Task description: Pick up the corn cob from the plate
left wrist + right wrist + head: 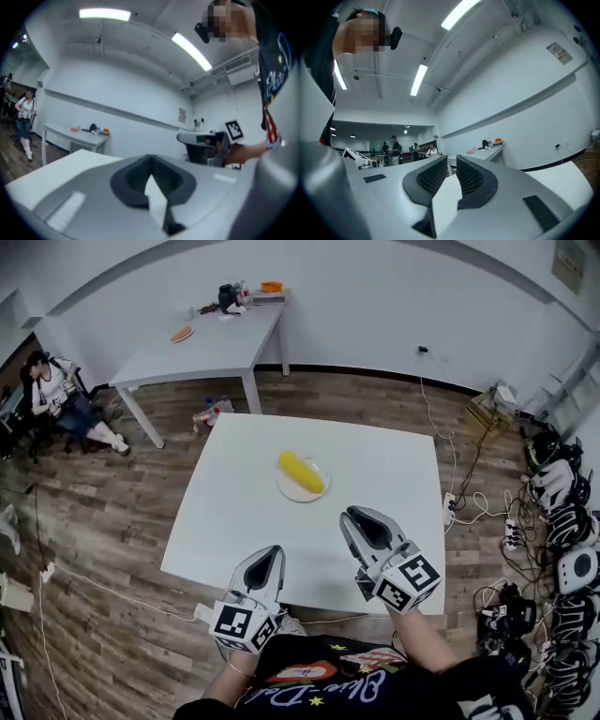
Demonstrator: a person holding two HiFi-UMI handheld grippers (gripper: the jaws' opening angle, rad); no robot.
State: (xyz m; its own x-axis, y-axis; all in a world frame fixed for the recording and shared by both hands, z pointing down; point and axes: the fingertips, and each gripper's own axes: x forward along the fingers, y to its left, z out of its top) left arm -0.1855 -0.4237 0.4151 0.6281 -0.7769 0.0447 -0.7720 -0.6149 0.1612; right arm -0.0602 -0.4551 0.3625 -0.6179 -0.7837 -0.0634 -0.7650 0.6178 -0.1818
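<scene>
A yellow corn cob lies on a small white plate near the middle of the white table. Both grippers hover over the table's near part, short of the plate, and touch nothing. My left gripper is at the near left edge. Its jaw tips meet in the left gripper view, with nothing between them. My right gripper is nearer the plate, below and to the right of it. A narrow slit shows between its pads in the right gripper view, and nothing is held.
A grey table stands at the back with an orange dish and small items. A person sits at the far left. Cables and gear crowd the floor along the right. The floor is wood planks.
</scene>
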